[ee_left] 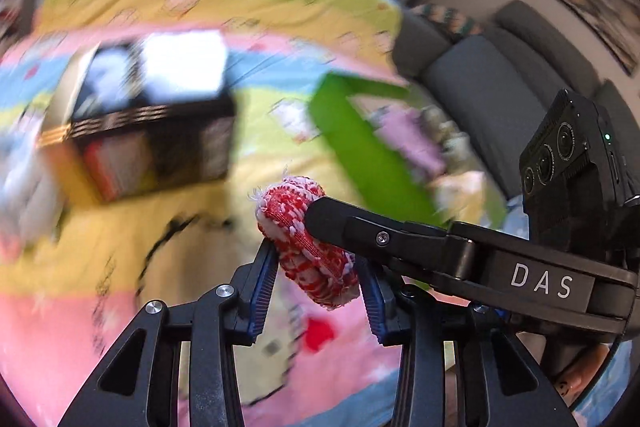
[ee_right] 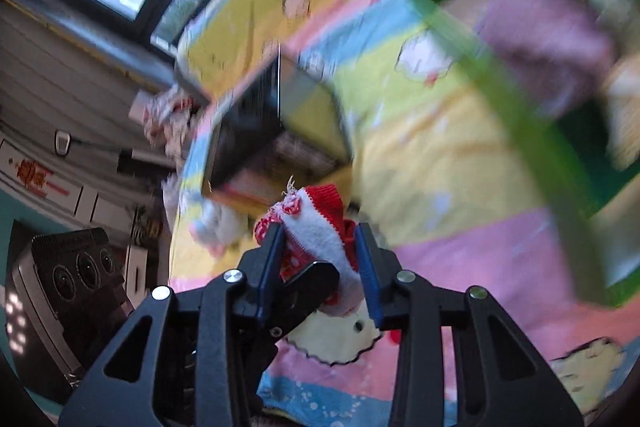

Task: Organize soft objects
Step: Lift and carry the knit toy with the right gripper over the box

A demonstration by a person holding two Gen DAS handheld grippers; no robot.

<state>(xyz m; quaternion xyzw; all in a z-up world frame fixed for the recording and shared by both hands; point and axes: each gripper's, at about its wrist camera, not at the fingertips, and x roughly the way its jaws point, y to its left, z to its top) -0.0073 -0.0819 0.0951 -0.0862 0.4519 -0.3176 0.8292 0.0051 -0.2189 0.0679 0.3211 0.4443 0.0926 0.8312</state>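
Note:
A rolled red and white knitted cloth point(ee_left: 308, 243) is held in the air above a colourful bedspread point(ee_left: 160, 235). My left gripper point(ee_left: 316, 263) is shut on the cloth, a finger on each side. A finger of my right gripper point(ee_left: 360, 223) reaches in from the right and presses on the same cloth. In the right wrist view my right gripper point(ee_right: 320, 247) is shut on the cloth point(ee_right: 320, 231), with a left finger point(ee_right: 308, 283) under it.
A black storage box point(ee_left: 152, 123) with white items stands on the bed at left, also in the right wrist view point(ee_right: 272, 139). A green box point(ee_left: 368, 155) with purple and other soft items stands at right, also in the right wrist view point(ee_right: 520, 99). A grey sofa point(ee_left: 500, 83) lies beyond.

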